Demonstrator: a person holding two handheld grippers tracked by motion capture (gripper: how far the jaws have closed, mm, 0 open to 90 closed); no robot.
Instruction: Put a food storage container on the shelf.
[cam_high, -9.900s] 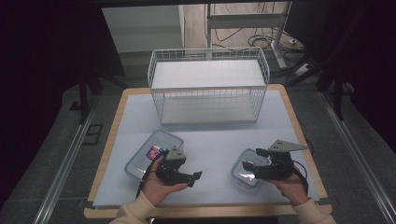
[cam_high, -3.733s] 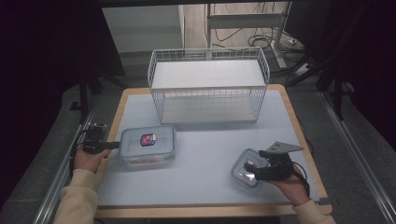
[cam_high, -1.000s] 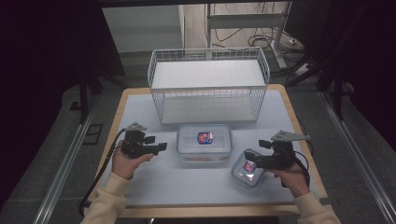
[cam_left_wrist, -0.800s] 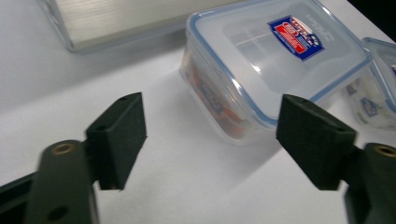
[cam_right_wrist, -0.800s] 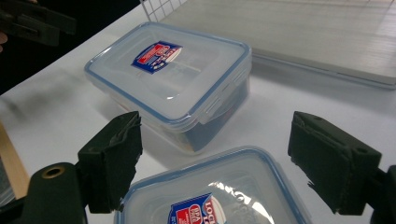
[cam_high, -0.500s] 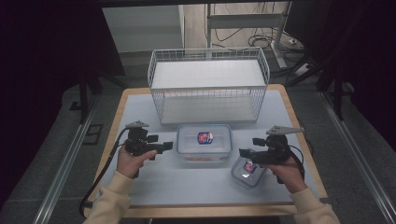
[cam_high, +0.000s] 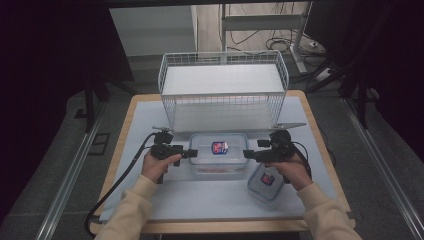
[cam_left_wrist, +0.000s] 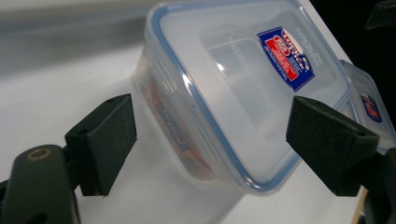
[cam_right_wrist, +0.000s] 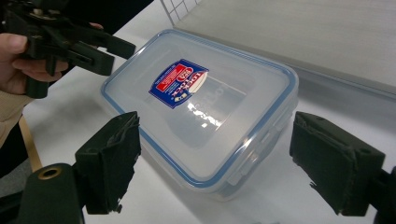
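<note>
Both grippers, left (cam_high: 192, 153) and right (cam_high: 246, 154), flank the large container (cam_high: 218, 154), jaws spread, gripping nothing; close evenly on opposite ends.

Cream long sleeves (cam_high: 131, 207) on both arms. Left gripper (cam_high: 190, 153) and right gripper (cam_high: 246, 154): black plastic, blocky jaws, brass rivet at hinge, black cable (cam_high: 116, 182) trailing.
</note>
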